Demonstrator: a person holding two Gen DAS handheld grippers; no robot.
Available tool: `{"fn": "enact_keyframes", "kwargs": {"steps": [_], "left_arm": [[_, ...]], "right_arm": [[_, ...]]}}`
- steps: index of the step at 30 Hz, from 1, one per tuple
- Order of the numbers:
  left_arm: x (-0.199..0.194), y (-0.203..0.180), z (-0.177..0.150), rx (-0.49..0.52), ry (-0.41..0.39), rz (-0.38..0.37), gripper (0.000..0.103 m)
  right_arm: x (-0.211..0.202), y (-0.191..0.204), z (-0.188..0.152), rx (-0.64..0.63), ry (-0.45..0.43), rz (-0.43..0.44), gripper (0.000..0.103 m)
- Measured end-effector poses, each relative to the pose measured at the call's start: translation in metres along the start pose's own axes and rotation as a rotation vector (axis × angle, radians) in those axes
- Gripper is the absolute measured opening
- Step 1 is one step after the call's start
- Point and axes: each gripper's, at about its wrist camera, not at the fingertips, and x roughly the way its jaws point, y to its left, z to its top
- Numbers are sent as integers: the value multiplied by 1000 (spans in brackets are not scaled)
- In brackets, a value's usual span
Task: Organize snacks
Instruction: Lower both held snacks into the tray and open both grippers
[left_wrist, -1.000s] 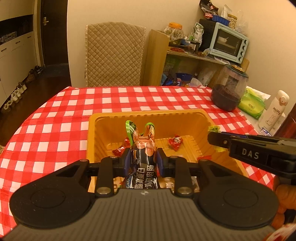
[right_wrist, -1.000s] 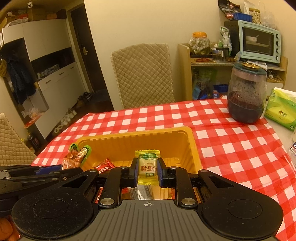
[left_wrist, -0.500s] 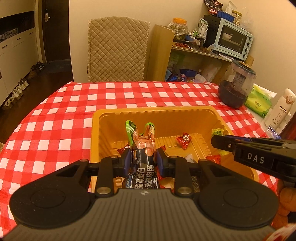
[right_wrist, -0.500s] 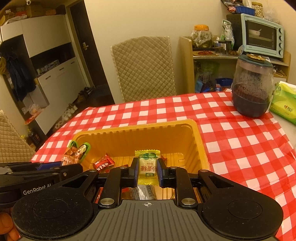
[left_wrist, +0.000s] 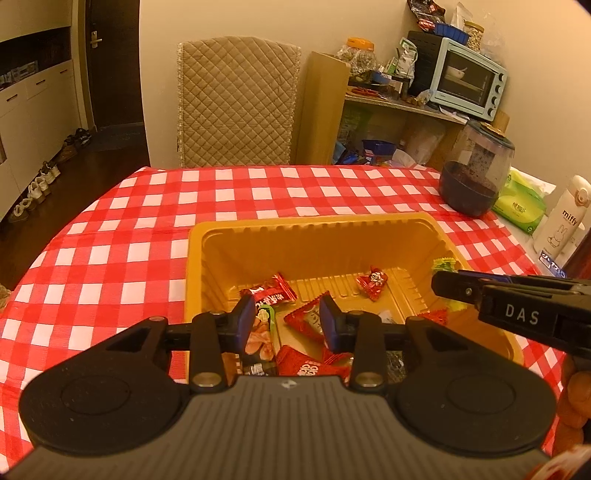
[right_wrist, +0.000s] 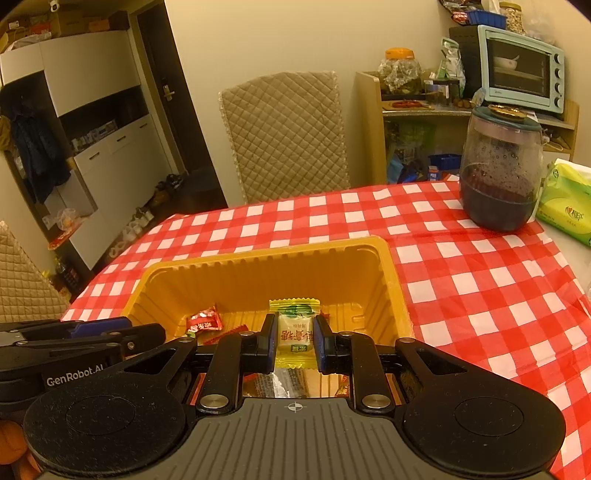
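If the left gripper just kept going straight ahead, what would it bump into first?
The left gripper, open, points down into the tray. It would likely meet the red wrappers on the tray floor first, though depth is hard to judge.

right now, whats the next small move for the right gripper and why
Probably open the right gripper: it is shut on the yellow candy packet above the orange tray, where other snacks already lie, and the left gripper is open and empty.
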Motion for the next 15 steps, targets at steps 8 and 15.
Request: {"fn": "enact_keyframes", "kwargs": {"steps": [8,15], "left_arm": [[-1,1,-1,2,1,7,34],[0,0,-2,9,5,6,35]], "right_arm": [[-3,0,1,6,-12,6,20],[-3,-1,1,14,-15,4,20]]}}
